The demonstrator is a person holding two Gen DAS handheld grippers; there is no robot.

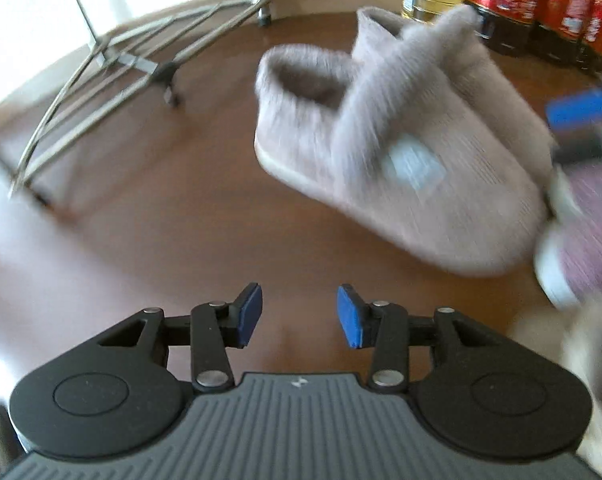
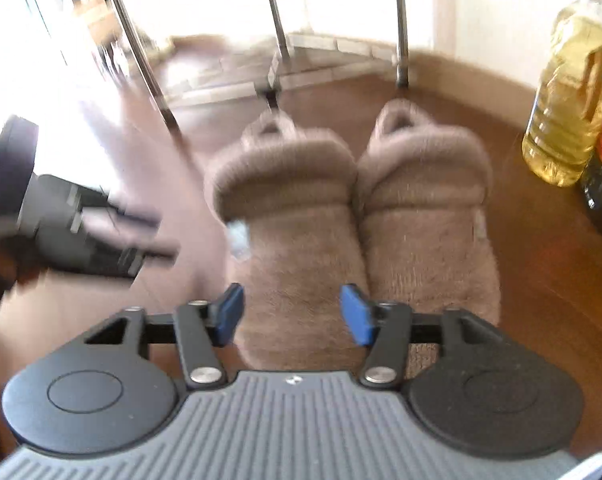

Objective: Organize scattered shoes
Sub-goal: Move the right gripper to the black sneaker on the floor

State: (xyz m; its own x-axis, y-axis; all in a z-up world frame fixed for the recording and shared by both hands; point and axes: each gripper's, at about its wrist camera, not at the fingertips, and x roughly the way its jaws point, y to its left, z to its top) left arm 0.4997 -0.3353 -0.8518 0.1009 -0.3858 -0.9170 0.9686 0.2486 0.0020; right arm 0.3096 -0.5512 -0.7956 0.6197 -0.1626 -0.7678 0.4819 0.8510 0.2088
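Left slipper [image 2: 289, 216]: a taupe, fuzzy house slipper with a thick folded cuff is seen on the brown wooden floor [image 2: 541, 280], toe towards the right wrist camera; a pale label is seen on its left flank.
Right slipper [image 2: 425, 208]: the matching slipper is set just beside the first, the sides touching or nearly so, the toes roughly level; the two are placed as a neat pair.
Pair from the left wrist view: the same slippers [image 1: 413, 152] are seen at an angle and blurred, right of the view's centre, with a pale sole edge visible.
Left gripper [image 1: 299, 316]: nothing is held; the blue pads are parted by a moderate gap, with only bare floor between them, and the gripper is kept well apart from the slippers. It is also seen as a blurred dark body at the left of the right wrist view.
Right gripper [image 2: 293, 312]: nothing is gripped; the pads are held apart above the toe of the left slipper, and no pressing on it is seen.
Oil bottle [image 2: 569, 112]: a large yellow bottle with a handle is stood on the floor to the right of the pair.
Dark bottles [image 1: 541, 12]: red-labelled bottles are ranged beside the oil bottle.
Metal rack [image 1: 113, 68]: chrome legs and bars are seen beyond the slippers, near the skirting.
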